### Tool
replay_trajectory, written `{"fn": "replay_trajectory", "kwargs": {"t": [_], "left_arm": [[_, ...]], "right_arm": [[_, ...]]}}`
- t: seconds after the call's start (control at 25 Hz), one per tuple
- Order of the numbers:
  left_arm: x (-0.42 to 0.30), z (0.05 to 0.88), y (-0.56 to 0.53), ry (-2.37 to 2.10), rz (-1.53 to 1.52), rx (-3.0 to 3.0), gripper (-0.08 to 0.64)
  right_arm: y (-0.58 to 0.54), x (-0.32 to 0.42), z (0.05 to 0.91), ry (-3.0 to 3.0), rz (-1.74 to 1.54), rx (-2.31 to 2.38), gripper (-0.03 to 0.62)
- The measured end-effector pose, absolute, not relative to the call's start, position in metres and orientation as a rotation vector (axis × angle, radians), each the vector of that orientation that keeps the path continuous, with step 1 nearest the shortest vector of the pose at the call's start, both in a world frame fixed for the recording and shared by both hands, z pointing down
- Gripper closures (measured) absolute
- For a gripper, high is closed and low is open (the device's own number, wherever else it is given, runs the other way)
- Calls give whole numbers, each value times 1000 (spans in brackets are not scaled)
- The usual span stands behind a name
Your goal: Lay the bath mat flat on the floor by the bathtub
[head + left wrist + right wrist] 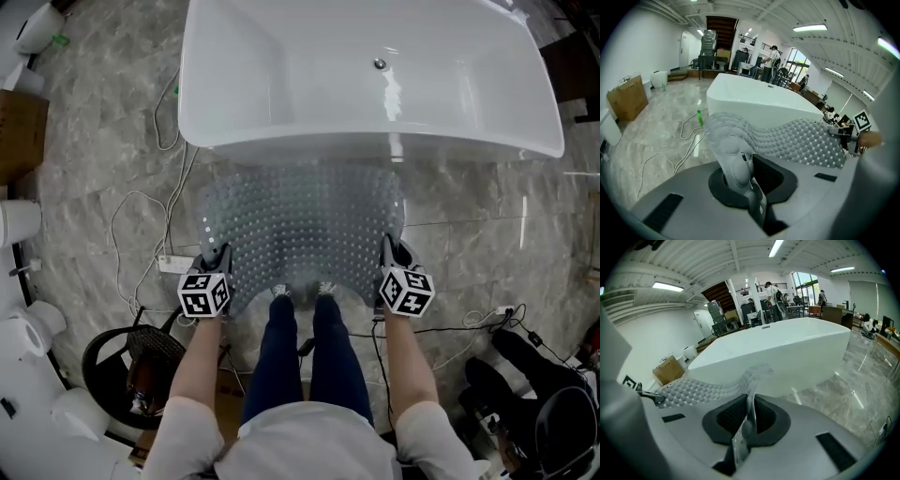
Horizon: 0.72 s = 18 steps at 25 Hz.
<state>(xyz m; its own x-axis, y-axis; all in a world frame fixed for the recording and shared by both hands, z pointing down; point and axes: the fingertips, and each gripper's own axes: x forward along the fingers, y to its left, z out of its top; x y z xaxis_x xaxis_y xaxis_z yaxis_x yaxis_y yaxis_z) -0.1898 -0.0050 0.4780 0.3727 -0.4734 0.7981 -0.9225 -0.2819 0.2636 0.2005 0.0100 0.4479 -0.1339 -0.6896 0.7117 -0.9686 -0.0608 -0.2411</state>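
A clear, bubble-studded bath mat (302, 228) hangs spread between my two grippers, just in front of the white bathtub (281, 66). My left gripper (214, 257) is shut on the mat's near left corner, and my right gripper (392, 253) is shut on its near right corner. In the left gripper view the mat (787, 138) runs out of the jaws toward the right gripper (841, 133). The right gripper view has a mat edge (751, 397) pinched between the jaws, with the tub (787, 348) beyond. The mat's far edge reaches the tub's foot; its near edge curves up above the person's shoes (300, 292).
White cables (150, 225) and a power strip (175, 264) lie on the marble floor to the left. A black basket (131, 366) stands at the lower left, black gear (534, 394) at the lower right, a cardboard box (19, 131) at far left.
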Motion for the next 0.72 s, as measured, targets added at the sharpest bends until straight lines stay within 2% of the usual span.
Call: {"fn": "replay_trajectory", "kwargs": {"t": [0.72], "left_arm": [[-177,619,-17,-1174,858,1838,515]], "right_arm": [[-8,210,598,-1770,1056,1693,552]]}}
